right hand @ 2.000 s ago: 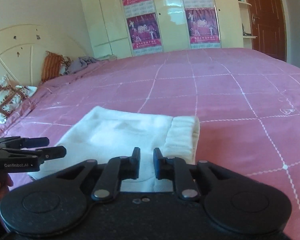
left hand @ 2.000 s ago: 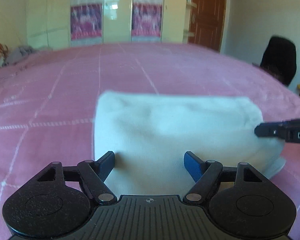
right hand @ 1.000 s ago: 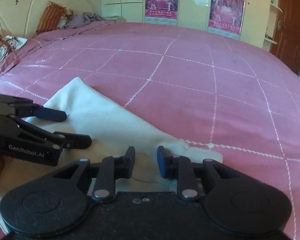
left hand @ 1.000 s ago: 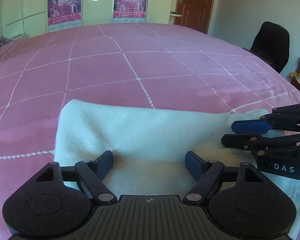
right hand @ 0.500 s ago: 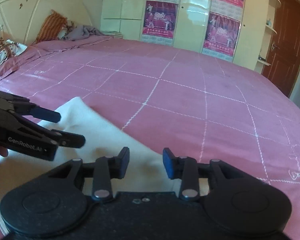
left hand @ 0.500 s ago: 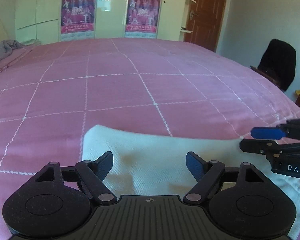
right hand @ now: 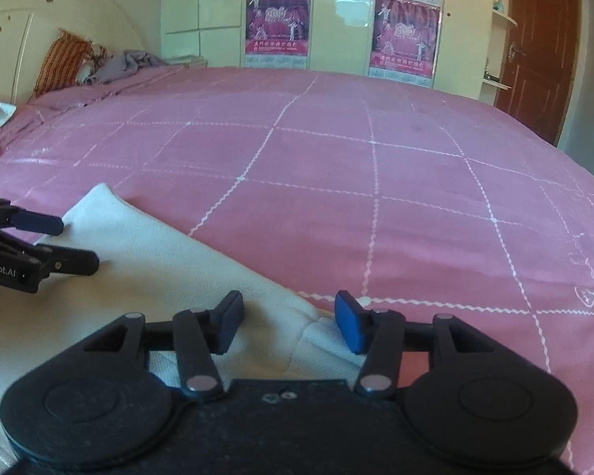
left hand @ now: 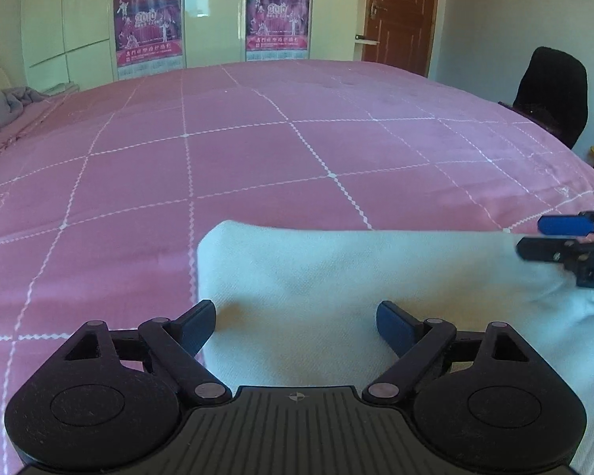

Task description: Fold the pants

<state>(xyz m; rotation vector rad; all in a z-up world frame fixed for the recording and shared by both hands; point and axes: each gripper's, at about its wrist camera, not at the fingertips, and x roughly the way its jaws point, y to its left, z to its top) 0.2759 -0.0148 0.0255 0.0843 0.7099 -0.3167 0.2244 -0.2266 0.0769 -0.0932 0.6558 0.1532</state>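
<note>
Pink checked bed [left hand: 257, 158] carries the folded white pants [left hand: 356, 289], lying directly beneath and ahead of the left claw [left hand: 295, 324] and right claw [right hand: 289, 322], both spread apart, gripping nothing.

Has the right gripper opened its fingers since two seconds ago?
Yes. The right gripper is now wide open above the pants; earlier its fingers were nearly together.

We read "nRobot.AI" in white, cut off at nine o'clock, on the left gripper [right hand: 75, 243] in the right wrist view; "2019" on the pink wardrobe posters [left hand: 148, 25] at twelve o'clock; their smaller print stays illegible.
</note>
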